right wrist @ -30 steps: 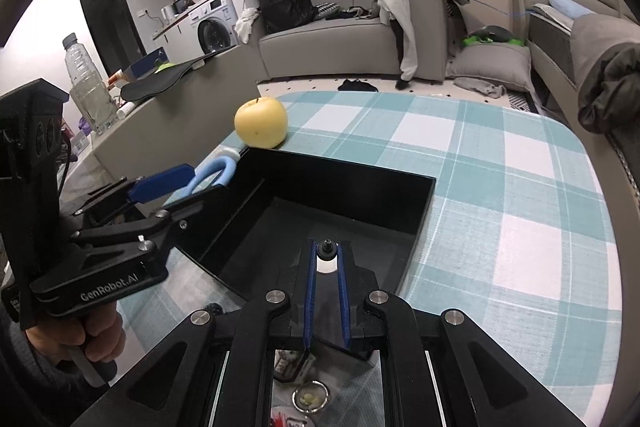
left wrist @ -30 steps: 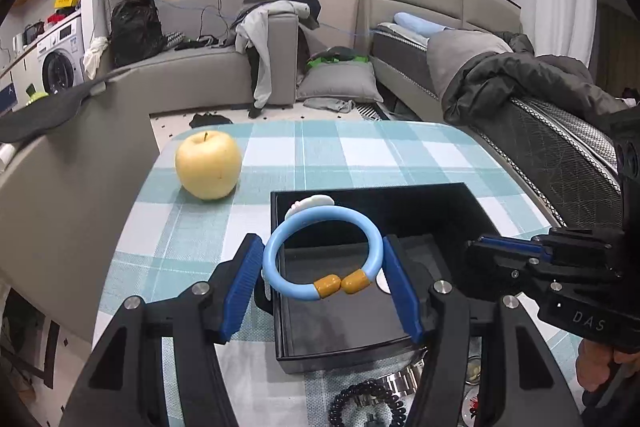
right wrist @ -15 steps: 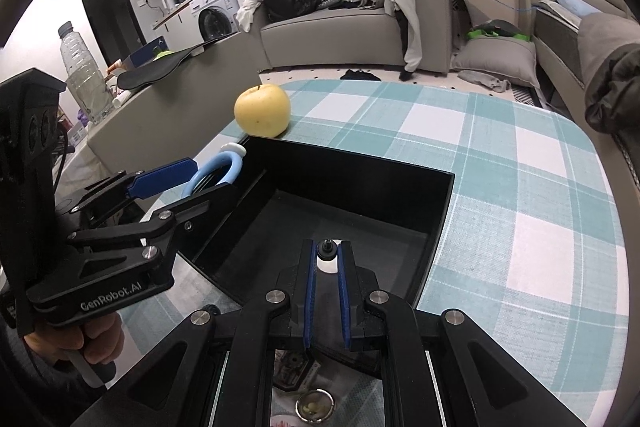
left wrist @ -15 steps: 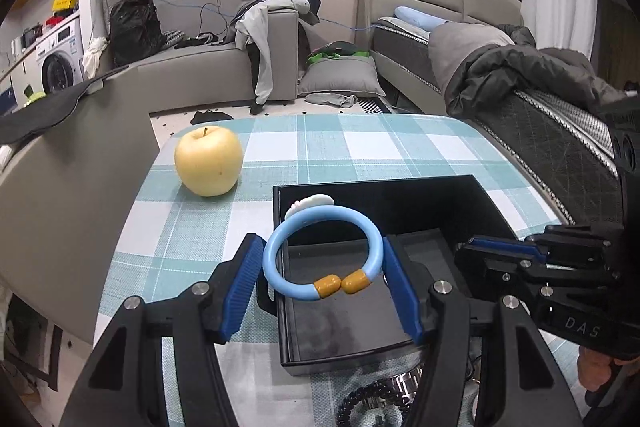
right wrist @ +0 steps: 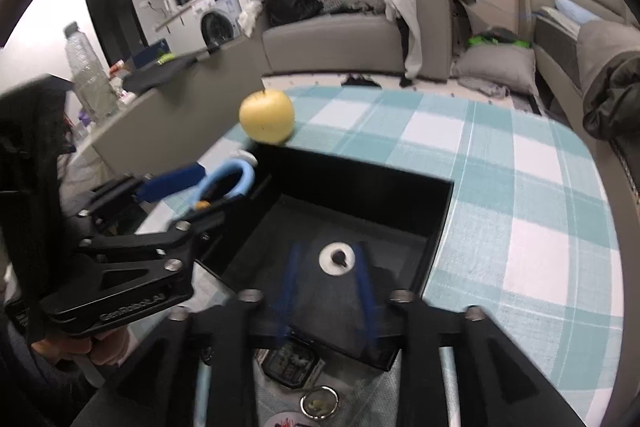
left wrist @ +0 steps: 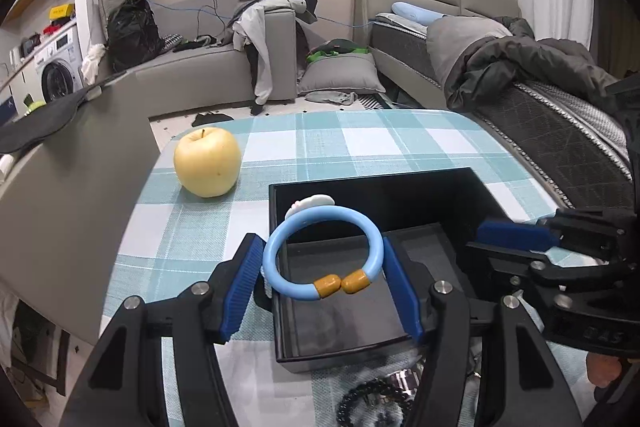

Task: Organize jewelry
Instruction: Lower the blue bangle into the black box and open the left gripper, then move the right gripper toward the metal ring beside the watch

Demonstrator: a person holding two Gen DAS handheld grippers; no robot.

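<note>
Since a second ago my right gripper (right wrist: 326, 267) has gone from clenched on the small stud to spreading its jaws, and they are opening right now; the stud (right wrist: 338, 258), a dark bead on a white disc, lies on the floor of the black box (right wrist: 442, 215) between the blurred blue pads, no longer pinched as far as I can tell. My left gripper (left wrist: 322, 277) has not changed: its pads grasp the blue bracelet (left wrist: 320, 251) by its sides, holding it just over the near-left corner of the box, orange end caps toward me. I judge the stud's placement to be finishing, so the next move is mine on the left: bring the bracelet further over the box, lower it and release it clear of the stud. For that the right gripper should first back out, since both tools crowd the same box. A yellow apple (left wrist: 207, 162) sits on the checked tablecloth (left wrist: 360, 143) just beyond the box's far-left corner, out of the way. Nearer me, a beaded bracelet (left wrist: 360, 397), a watch (right wrist: 290, 361) and a ring (right wrist: 319, 403) lie on the cloth, apparently not yet sorted.
</note>
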